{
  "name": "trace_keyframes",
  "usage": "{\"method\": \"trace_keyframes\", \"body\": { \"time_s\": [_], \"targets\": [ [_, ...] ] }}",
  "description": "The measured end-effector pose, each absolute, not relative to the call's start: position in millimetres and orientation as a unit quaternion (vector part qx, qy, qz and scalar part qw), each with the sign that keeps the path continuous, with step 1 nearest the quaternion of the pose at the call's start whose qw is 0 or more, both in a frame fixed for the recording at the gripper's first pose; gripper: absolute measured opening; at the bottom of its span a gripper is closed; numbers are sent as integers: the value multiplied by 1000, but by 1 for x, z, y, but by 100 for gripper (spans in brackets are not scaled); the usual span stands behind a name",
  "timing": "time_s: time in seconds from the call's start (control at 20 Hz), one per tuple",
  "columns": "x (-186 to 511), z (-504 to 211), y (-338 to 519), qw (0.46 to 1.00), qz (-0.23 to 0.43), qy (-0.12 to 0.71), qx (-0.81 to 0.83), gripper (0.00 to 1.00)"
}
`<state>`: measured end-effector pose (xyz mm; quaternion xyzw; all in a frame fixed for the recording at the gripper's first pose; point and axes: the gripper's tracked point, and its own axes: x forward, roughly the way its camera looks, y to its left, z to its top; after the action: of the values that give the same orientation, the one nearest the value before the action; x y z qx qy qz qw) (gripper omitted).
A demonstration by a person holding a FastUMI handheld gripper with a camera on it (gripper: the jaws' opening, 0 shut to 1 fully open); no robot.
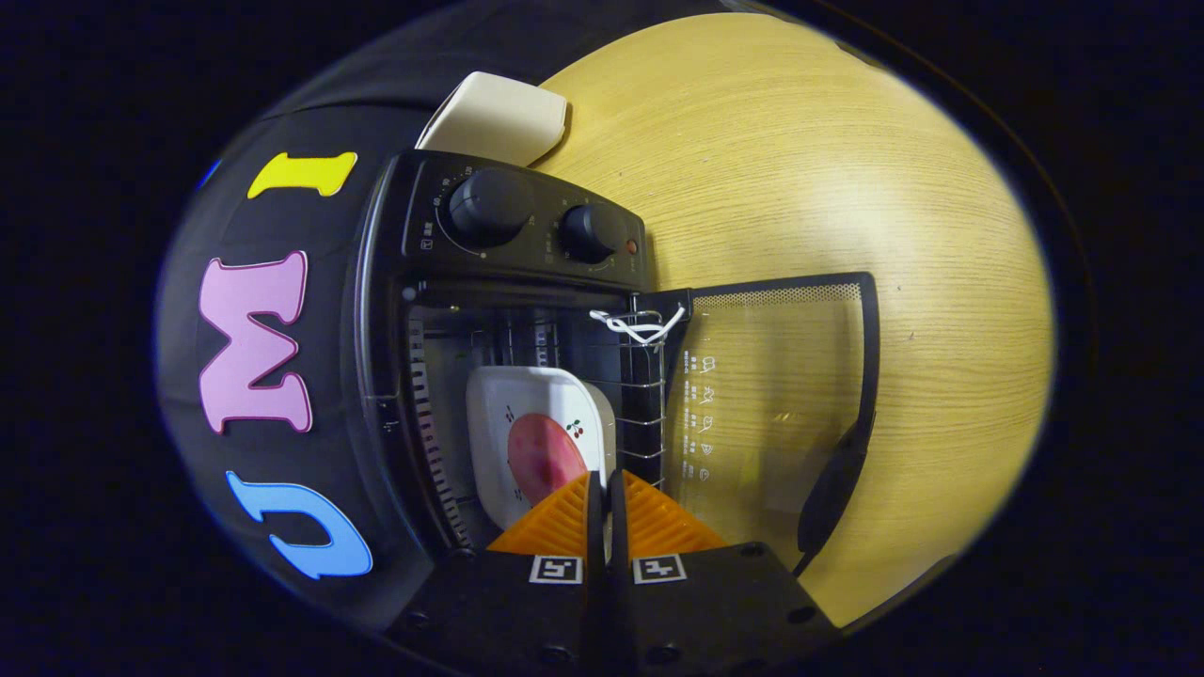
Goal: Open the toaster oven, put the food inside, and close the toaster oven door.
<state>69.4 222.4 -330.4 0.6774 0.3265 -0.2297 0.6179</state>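
The view is rolled sideways, so the toaster oven (508,376) appears turned on its side on the pale wood-grain desk (828,169). Its glass door (771,404) is swung fully open and lies out over the desk, with a dark curved handle (832,489) along its far edge and a column of small white symbols printed near the hinge. Inside the dark cavity sits a white plate (536,442) with small cherry prints, resting on the wire rack (644,395); on the plate lies the food (544,458) — a round, reddish-pink piece, its exact kind too unclear to name. A short white cord (638,326) is tied around the rack's front bar near the hinge. The oven's control panel carries two black knobs (491,207) and a small orange lamp (631,246). Beyond the oven, near the booth's black cloth wall (254,282), a second white dish (499,118) rests on the desk. The tool (607,489) sits just at the mouth of the cavity, its two fingers (564,522) drawn almost together with only a thin slit between the tips — closed, and nothing is visibly clamped between them. The plate's near edge lies directly beyond the fingertips; whether they touch it cannot be told.
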Motion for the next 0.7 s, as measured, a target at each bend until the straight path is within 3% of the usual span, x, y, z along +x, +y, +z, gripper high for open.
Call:
{"method": "trace_keyframes", "body": {
  "time_s": [0.5,0.7],
  "targets": [
    [90,-337,246,590,-207,319,712,10],
    [85,-325,252,590,-176,330,716,37]
  ]
}}
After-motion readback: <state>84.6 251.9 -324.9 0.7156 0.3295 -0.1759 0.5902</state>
